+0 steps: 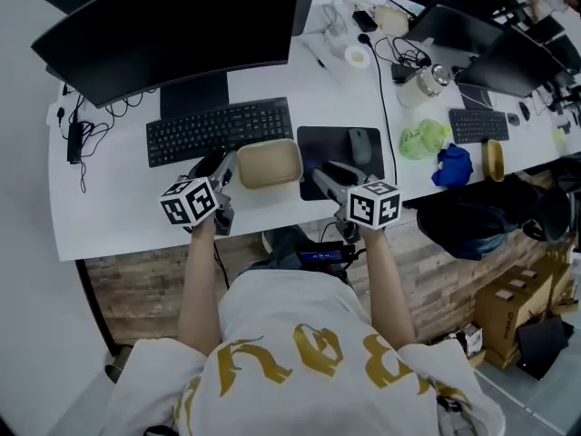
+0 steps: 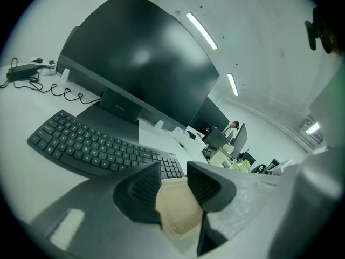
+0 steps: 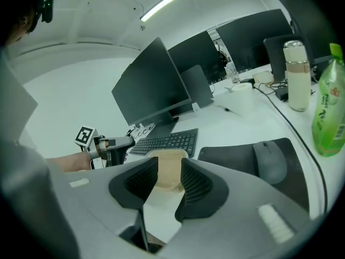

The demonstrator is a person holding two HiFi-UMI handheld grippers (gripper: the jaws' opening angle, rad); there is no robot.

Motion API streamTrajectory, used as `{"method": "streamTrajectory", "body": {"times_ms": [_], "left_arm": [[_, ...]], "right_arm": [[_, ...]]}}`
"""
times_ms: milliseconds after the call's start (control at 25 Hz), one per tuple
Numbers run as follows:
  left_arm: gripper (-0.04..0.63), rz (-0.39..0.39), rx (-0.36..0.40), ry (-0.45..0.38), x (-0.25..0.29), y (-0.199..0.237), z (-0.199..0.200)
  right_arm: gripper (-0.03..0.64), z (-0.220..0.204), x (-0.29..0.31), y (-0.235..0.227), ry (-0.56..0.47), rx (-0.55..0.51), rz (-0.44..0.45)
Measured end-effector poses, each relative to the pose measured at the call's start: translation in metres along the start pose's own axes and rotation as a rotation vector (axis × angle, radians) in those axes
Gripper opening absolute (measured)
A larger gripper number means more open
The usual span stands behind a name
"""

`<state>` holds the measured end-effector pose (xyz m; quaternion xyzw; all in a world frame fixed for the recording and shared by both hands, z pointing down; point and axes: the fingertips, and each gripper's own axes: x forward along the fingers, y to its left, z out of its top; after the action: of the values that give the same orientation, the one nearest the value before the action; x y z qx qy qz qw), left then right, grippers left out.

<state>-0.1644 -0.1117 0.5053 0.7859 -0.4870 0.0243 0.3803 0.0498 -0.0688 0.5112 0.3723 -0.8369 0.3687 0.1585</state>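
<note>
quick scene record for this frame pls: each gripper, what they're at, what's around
surface: white desk
left gripper: jaws apart, left end of the beige container in the gap; cannot tell if they touch
right gripper: jaws apart, nothing between them; pointed at the container's right end, over the mouse pad
behind container: black keyboard, then monitor
on pad: grey mouse

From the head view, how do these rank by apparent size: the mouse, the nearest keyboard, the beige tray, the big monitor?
1. big monitor
2. keyboard
3. beige tray
4. mouse
The gaps between them are clear.
</note>
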Motion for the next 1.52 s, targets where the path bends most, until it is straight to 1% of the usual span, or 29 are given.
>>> {"method": "streamTrajectory", "body": {"times_ms": [80,120,200,320,400,560,720,960,1080,1160,1240,1360,1520], "left_arm": [[0.137,0.008,-0.007,-0.002,0.002,0.004,-0.001],[0.137,0.011,-0.011,-0.003,0.004,0.006,-0.003],[0.137,0.018,-0.02,0.005,0.008,0.01,-0.008],[0.137,0.031,-0.005,0.033,0.016,0.011,-0.014],[0.137,0.032,-0.006,0.037,0.019,0.012,-0.016],[0.138,0.027,-0.025,0.047,0.023,0.014,-0.024],[0.138,0.022,-0.044,0.062,0.028,0.02,-0.033],[0.138,0.032,-0.085,0.066,0.034,0.031,-0.042],[0.138,0.024,-0.106,0.058,0.038,0.03,-0.044],[0.137,0.019,-0.118,0.052,0.04,0.03,-0.045],[0.137,0.016,-0.127,0.051,0.041,0.031,-0.046],[0.137,0.01,-0.137,0.056,0.043,0.031,-0.047],[0.129,-0.001,-0.139,0.071,0.044,0.032,-0.049]], "right_arm": [[0.161,-0.005,0.005,0.0,0.015,0.016,0.039],[0.149,-0.008,0.007,0.002,0.026,0.026,0.071],[0.15,-0.014,0.011,0.004,0.058,0.03,0.122],[0.15,-0.022,0.017,0.0,0.098,0.022,0.149],[0.155,-0.028,0.021,0.0,0.123,0.034,0.173],[0.156,-0.048,0.028,-0.006,0.186,0.052,0.188],[0.158,-0.062,0.034,-0.009,0.228,0.083,0.21],[0.144,-0.071,0.043,-0.014,0.276,0.072,0.241],[0.138,-0.075,0.045,-0.01,0.311,0.085,0.301],[0.132,-0.079,0.047,-0.007,0.335,0.065,0.326],[0.126,-0.082,0.05,-0.009,0.348,0.066,0.322],[0.116,-0.085,0.05,-0.009,0.363,0.109,0.347],[0.08,-0.085,0.051,-0.008,0.353,0.12,0.364]]}}
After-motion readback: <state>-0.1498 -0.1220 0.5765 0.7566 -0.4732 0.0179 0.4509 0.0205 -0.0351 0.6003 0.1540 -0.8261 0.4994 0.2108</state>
